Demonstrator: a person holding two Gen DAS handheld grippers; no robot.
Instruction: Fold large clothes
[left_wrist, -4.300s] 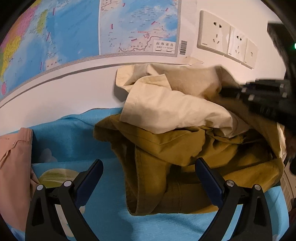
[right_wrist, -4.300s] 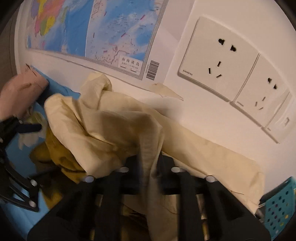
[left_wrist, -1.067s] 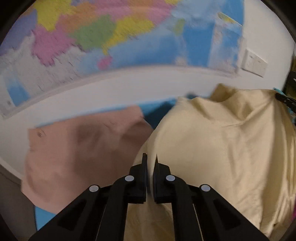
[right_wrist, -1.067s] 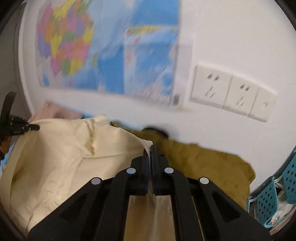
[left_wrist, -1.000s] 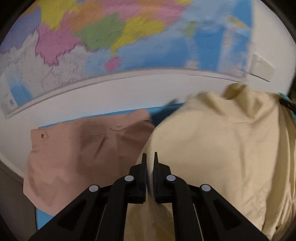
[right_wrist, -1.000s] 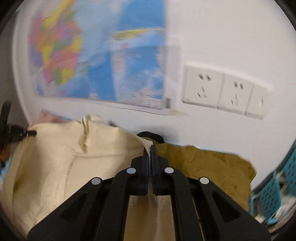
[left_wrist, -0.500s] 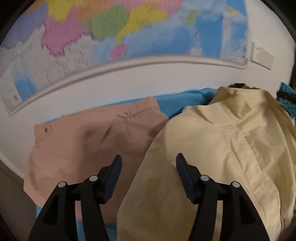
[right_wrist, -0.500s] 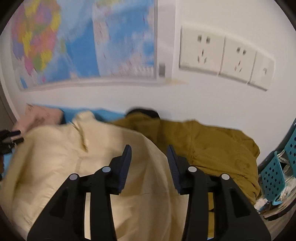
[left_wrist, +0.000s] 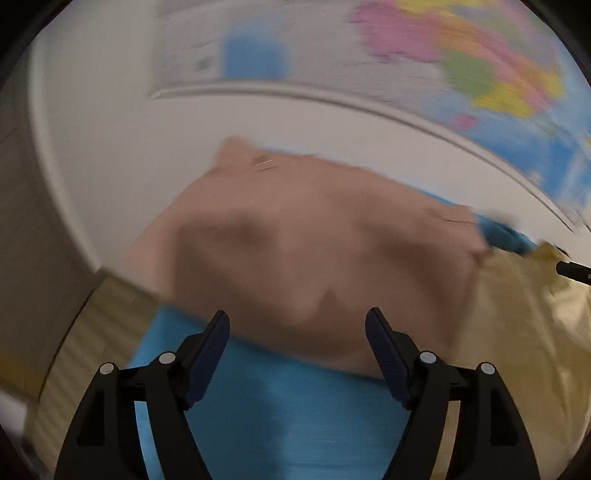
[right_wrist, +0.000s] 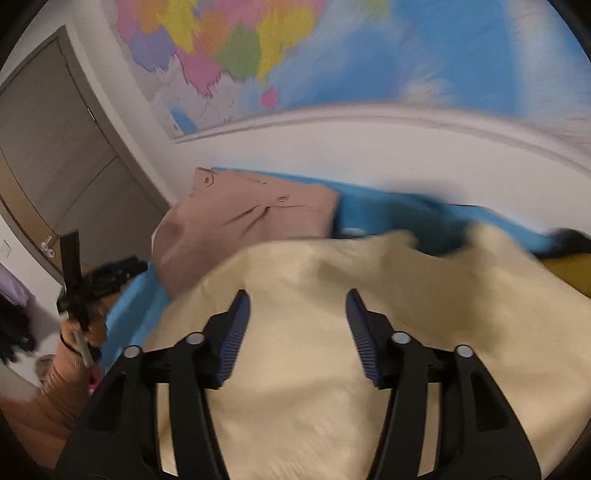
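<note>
The left tool (left_wrist: 297, 325) is spread wide with nothing between its two fingers. Its jaws have just been opening. It hangs over a blue cover (left_wrist: 280, 413) on the worktop, pointing at a folded pink garment (left_wrist: 314, 236) that lies by the wall. The picture is blurry, so I cannot tell if the tool touches the pink cloth.

The right tool (right_wrist: 297, 314) is spread too, and its jaws have just been opening. It holds nothing. Under it lies the big cream shirt (right_wrist: 332, 369), loose and bumpy on the blue cover. This looks like the next thing to fold. Its left edge lies on the pink garment (right_wrist: 243, 225).

What could go wrong? If a tool pinches where the two cloths overlap, it may catch the pink one as well and pull the neat fold apart. A pinch in the middle of the cream shirt may bunch it up instead of giving a clean edge.

Around them, a coloured map (right_wrist: 332, 51) hangs on the wall and a grey door (right_wrist: 55, 155) stands at the left. At the far right, a mustard garment (right_wrist: 569, 273) peeks out past the cream shirt. It sits close, so it may get dragged along.
</note>
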